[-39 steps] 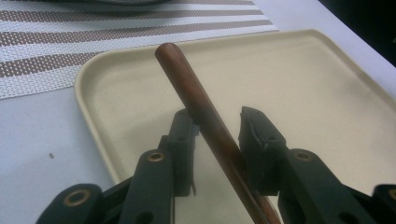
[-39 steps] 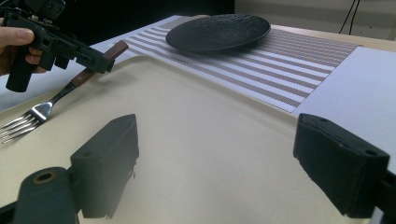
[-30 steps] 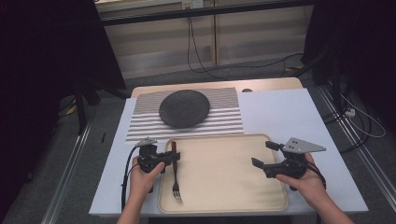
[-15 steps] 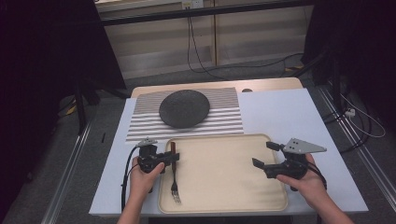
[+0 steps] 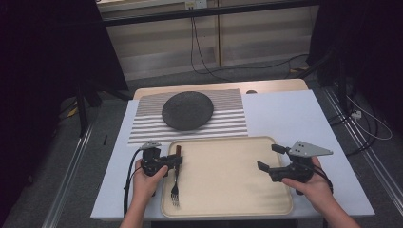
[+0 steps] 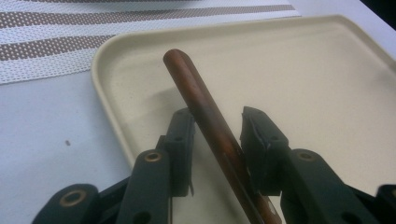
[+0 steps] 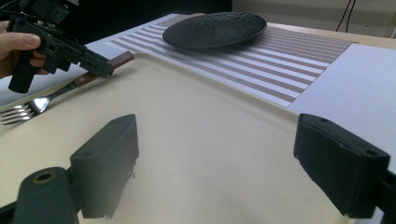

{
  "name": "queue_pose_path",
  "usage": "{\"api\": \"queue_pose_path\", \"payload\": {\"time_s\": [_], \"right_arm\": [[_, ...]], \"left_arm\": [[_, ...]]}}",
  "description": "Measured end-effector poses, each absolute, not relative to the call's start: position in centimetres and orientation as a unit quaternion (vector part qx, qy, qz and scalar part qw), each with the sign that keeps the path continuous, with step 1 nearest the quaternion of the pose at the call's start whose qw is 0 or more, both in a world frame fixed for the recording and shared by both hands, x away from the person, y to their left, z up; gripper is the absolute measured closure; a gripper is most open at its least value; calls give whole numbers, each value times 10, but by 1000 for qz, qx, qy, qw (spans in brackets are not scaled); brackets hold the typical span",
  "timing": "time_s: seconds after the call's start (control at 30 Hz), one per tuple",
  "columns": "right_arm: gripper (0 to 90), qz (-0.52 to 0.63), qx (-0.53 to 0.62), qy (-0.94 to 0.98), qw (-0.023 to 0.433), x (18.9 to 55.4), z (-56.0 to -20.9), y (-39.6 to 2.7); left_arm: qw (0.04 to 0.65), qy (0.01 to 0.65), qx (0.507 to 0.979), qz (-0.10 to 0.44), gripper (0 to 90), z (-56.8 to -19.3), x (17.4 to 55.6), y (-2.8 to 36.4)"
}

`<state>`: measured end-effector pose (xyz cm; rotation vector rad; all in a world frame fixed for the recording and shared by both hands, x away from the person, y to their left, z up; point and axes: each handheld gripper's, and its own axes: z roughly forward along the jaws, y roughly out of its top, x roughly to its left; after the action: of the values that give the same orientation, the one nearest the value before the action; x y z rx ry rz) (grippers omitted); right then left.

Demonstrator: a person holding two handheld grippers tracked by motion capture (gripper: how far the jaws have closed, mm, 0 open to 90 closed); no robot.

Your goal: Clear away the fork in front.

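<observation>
I see a metal fork with a dark brown wooden handle (image 5: pixel 176 174) lying at the left end of the beige tray, its silver tines toward my near edge and its handle running away toward the striped mat. In my left gripper view the handle (image 6: pixel 208 126) is round, glossy and reddish brown, slanting up between the two black jaws, its blunt end raised clear of the tray floor. From my right gripper view the fork (image 7: pixel 70 91) sits tilted, tines low near the tray surface, handle end lifted by the tray's far rim
</observation>
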<state>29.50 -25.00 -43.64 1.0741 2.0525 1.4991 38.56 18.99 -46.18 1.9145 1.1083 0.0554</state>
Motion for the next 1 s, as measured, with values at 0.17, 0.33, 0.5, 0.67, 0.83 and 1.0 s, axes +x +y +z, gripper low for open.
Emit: {"api": "queue_pose_path", "payload": {"time_s": [0.17,0.33,0.5,0.67,0.83,1.0], "right_arm": [[139,534,383,729,189,295,-437,-251],[139,535,383,730,189,295,-437,-251],[139,534,382,730,190,294,-437,-251],[139,534,383,730,191,294,-436,-252],[139,532,383,730,191,294,-437,-253],[139,529,386,731,193,294,-438,-255]], "left_arm": [[445,450,774,25,651,-463,386,190],[446,452,772,27,650,-464,385,191],[446,456,769,30,645,-464,385,193],[445,458,769,41,616,-462,384,194],[452,455,766,52,592,-457,382,196],[457,449,764,69,525,-452,379,198]]}}
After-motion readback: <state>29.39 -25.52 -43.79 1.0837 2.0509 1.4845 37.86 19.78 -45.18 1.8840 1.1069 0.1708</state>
